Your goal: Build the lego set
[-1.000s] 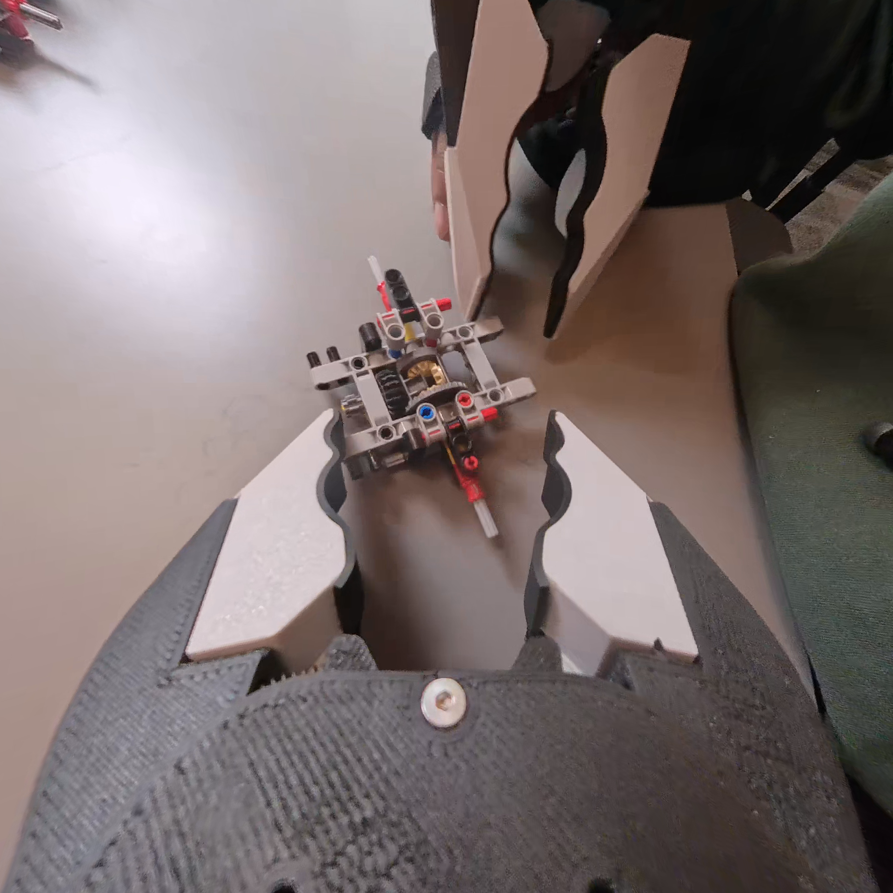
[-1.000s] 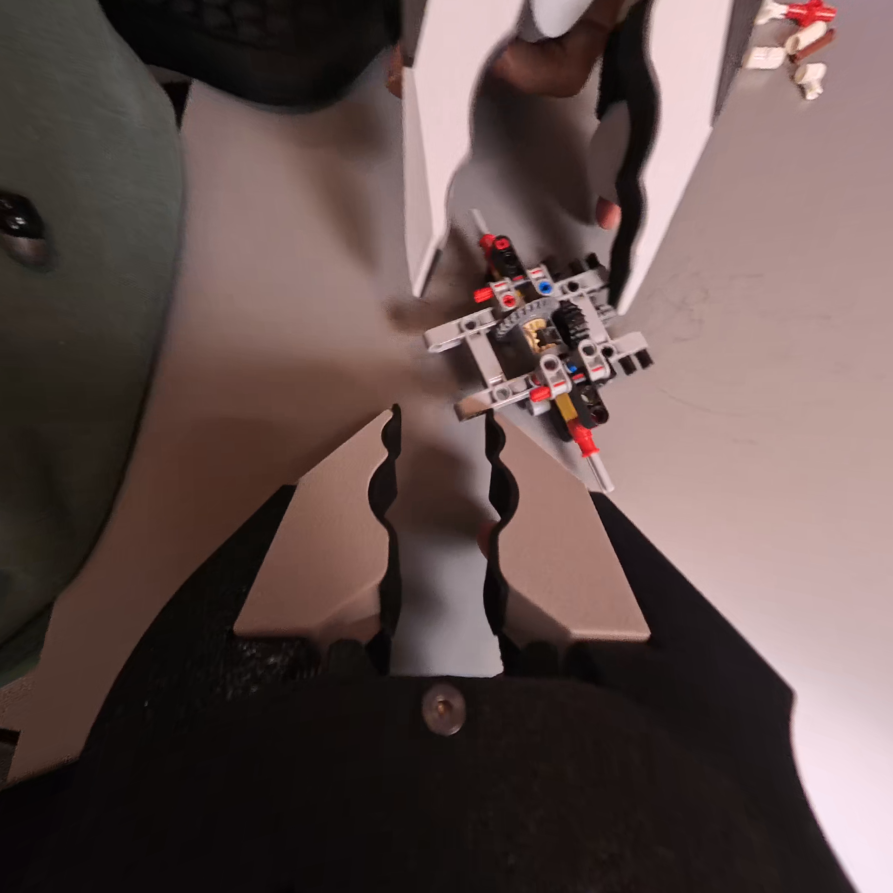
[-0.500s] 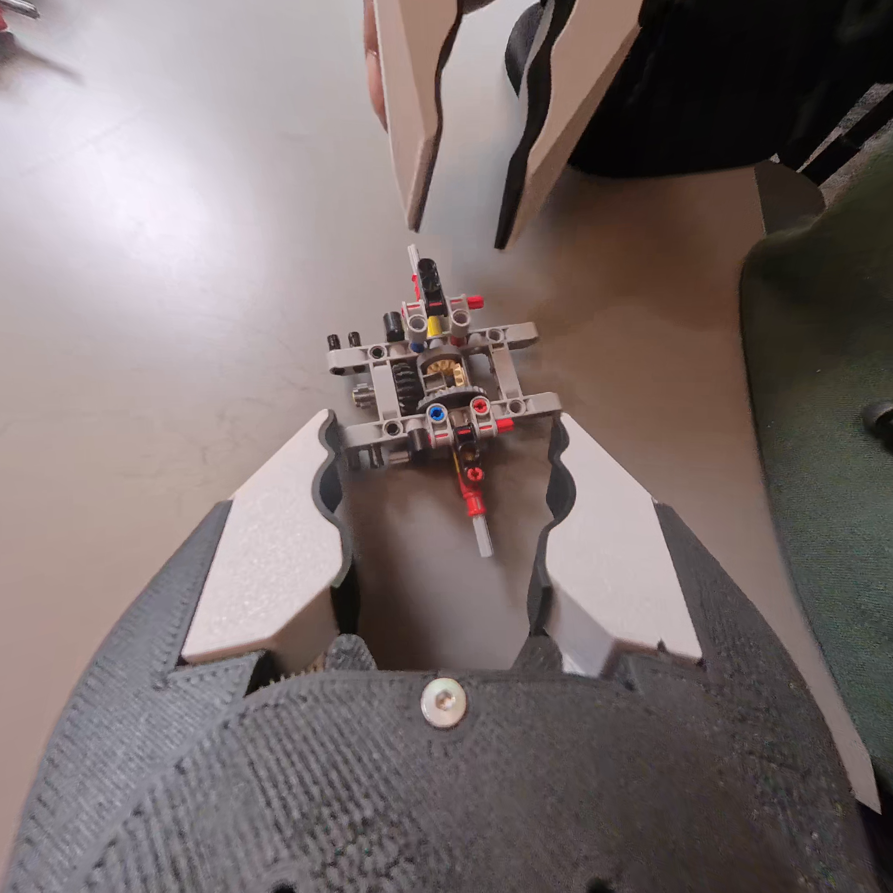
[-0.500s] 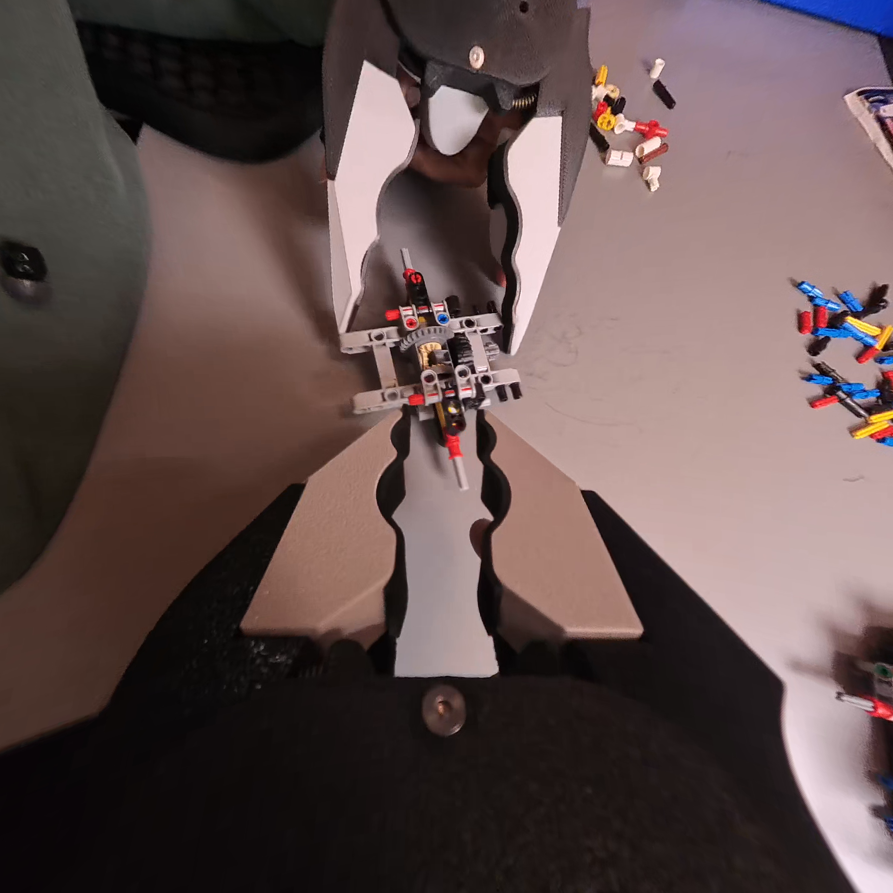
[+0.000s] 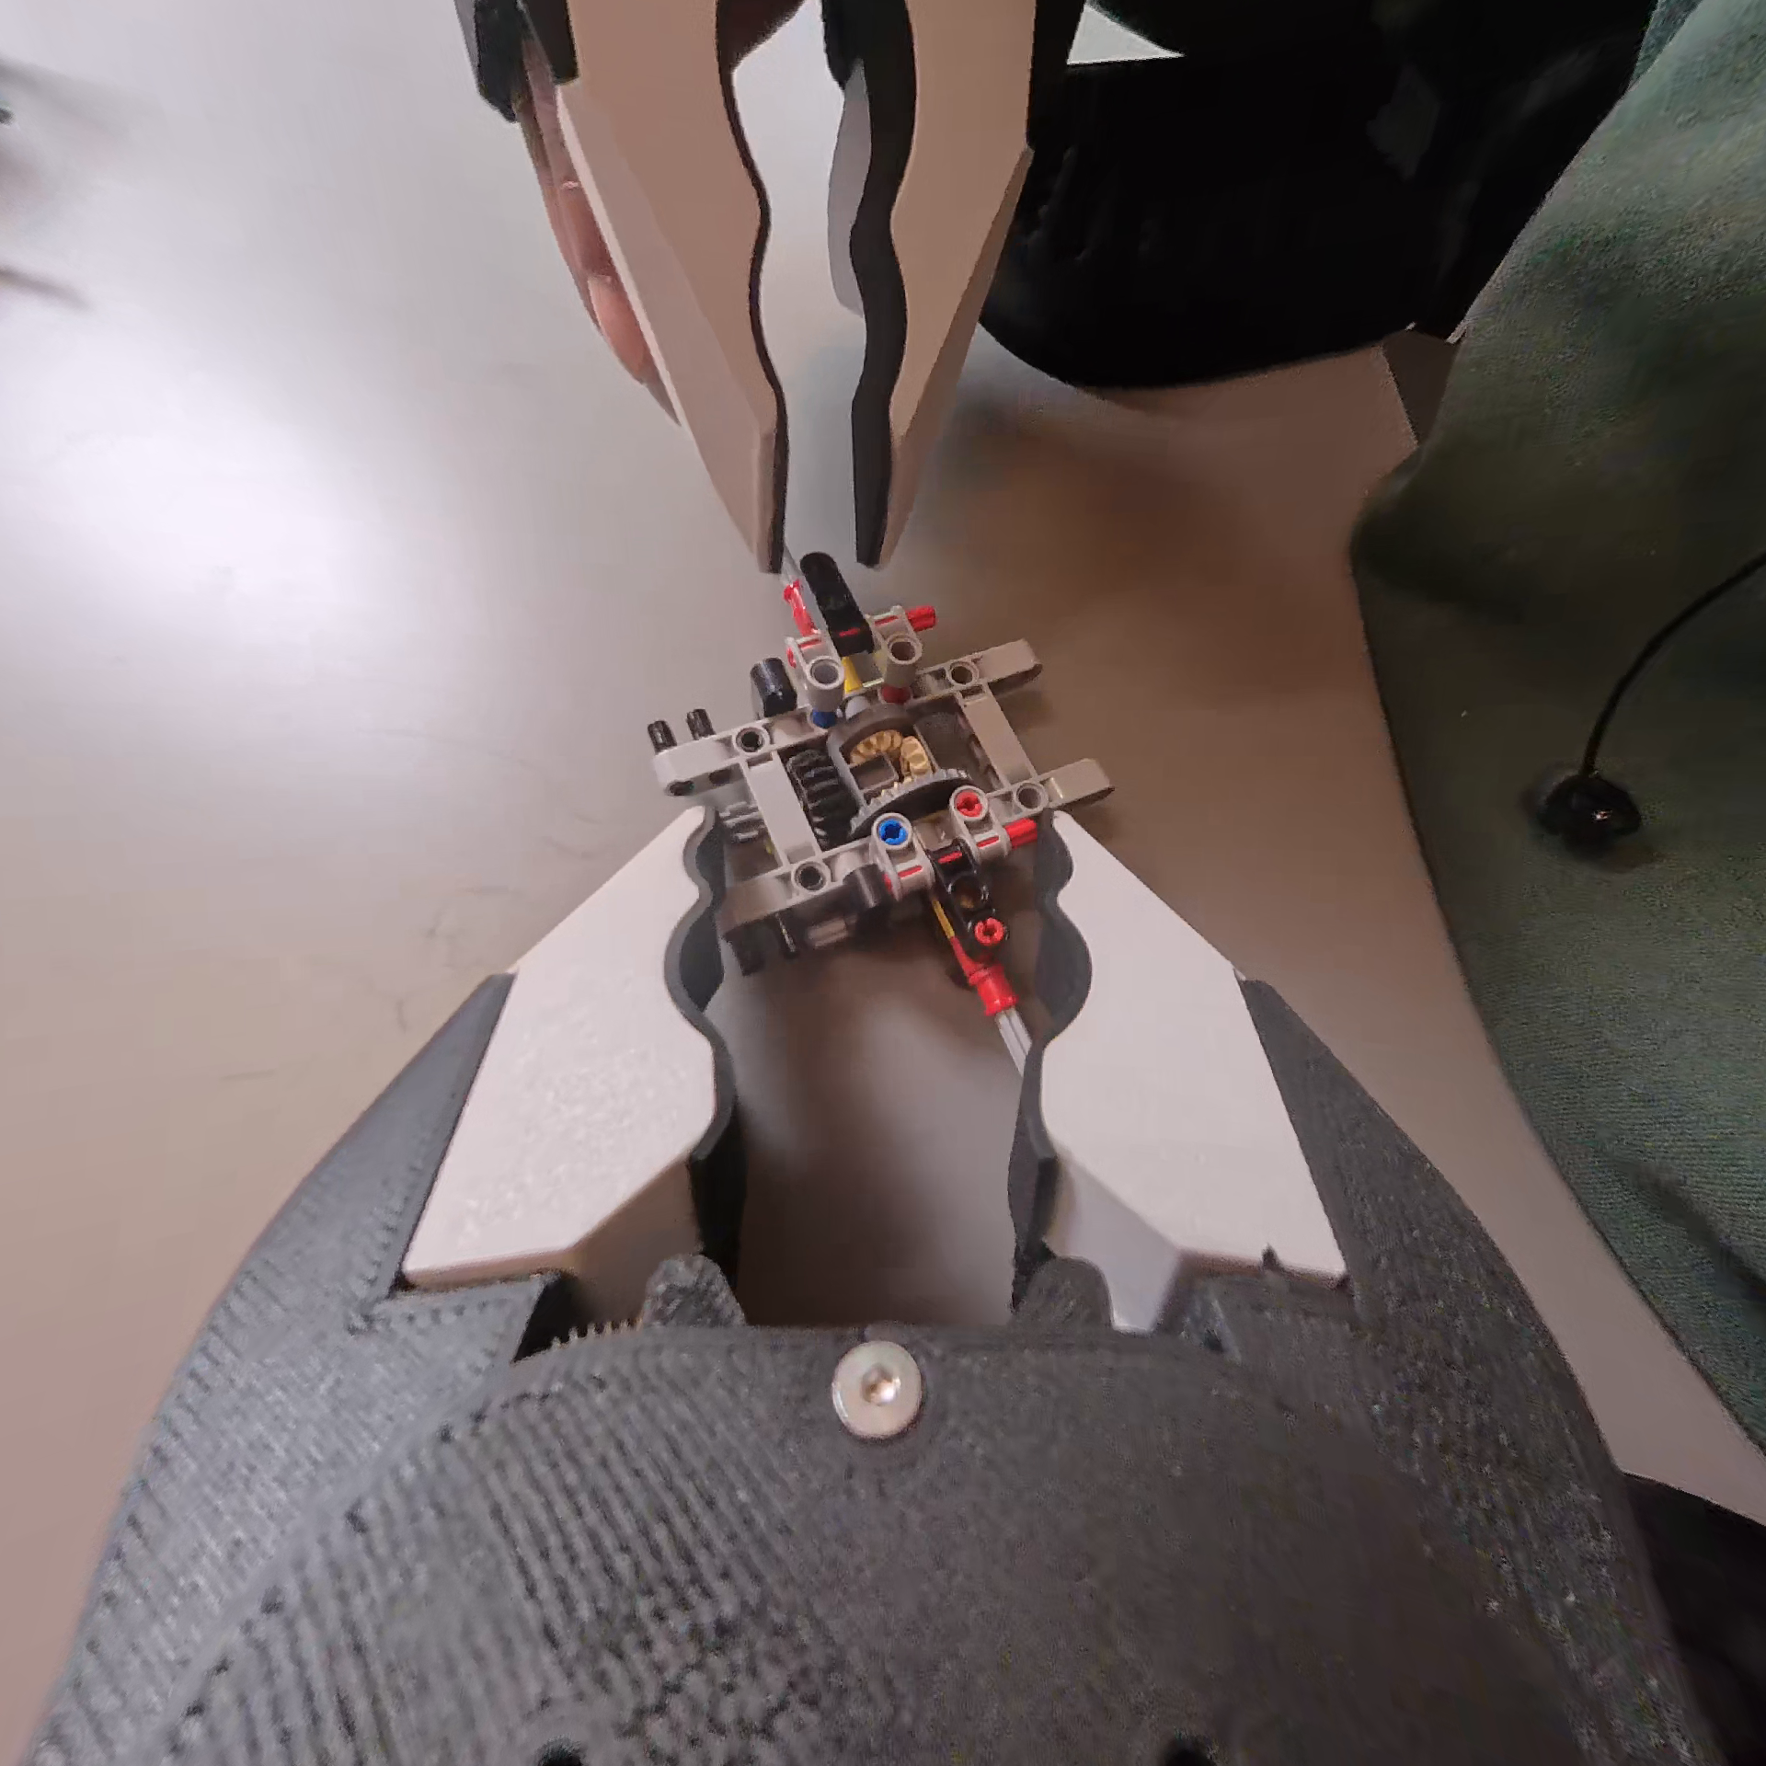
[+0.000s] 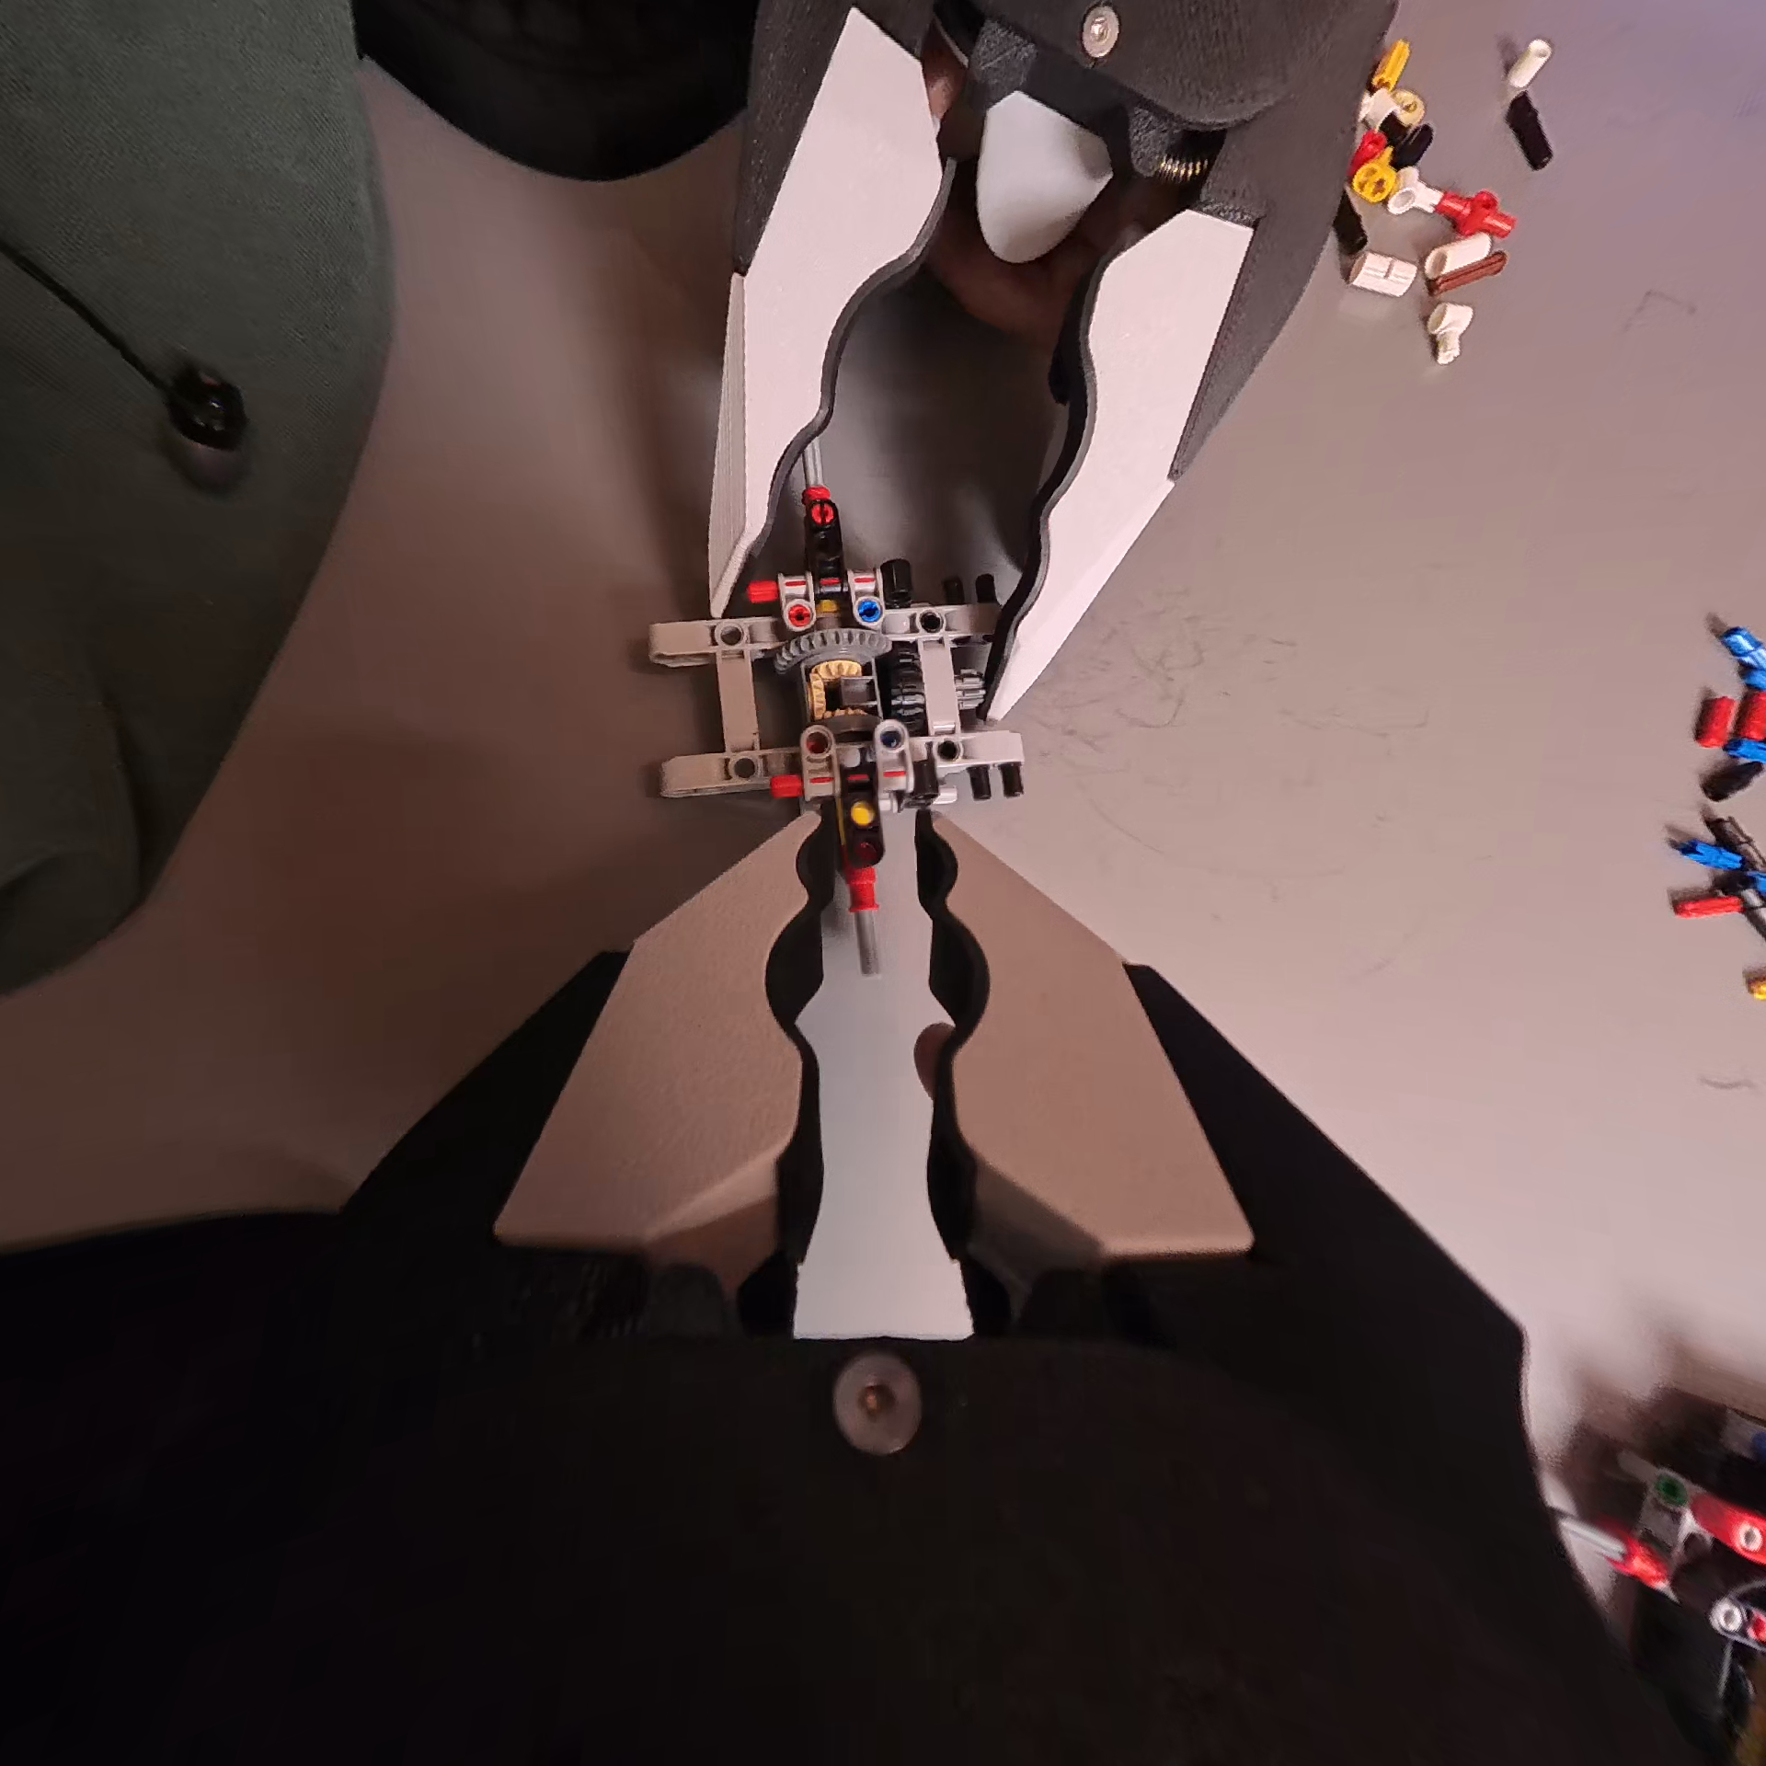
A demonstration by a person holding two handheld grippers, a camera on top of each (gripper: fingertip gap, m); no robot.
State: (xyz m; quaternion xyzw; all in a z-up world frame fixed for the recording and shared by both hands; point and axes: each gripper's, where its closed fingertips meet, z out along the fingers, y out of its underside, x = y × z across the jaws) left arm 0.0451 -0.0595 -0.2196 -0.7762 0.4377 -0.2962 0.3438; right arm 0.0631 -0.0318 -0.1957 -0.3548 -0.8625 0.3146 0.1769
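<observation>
Worktop [image 6: 1338, 860]: pale grey, matte, filling both views; a dark green fabric-covered mass shows at the left edge of the right wrist view.
Left tongs [image 5: 874, 850]: spread wide, low in the left wrist view, fingers flanking the near end of the model without clamping it; its right finger appears to touch the near axle.
Right tongs [image 6: 865, 841]: narrowly parted, centre of the right wrist view, tips straddling the axle stub at the model's near end, pinching nothing.
Lego assembly [image 5: 874, 774]: grey beam frame with gears and a tan differential, resting flat on the worktop at frame centre between the two tongs.
Handling: likely light and rigid in the frame, yet the thin protruding axles could slide or pull out; the outer grey beams look the safest hold.
Loose parts [image 6: 1414, 220]: small pins and connectors scattered upper right; blue and red pins [image 6: 1730, 764] along the right edge.
</observation>
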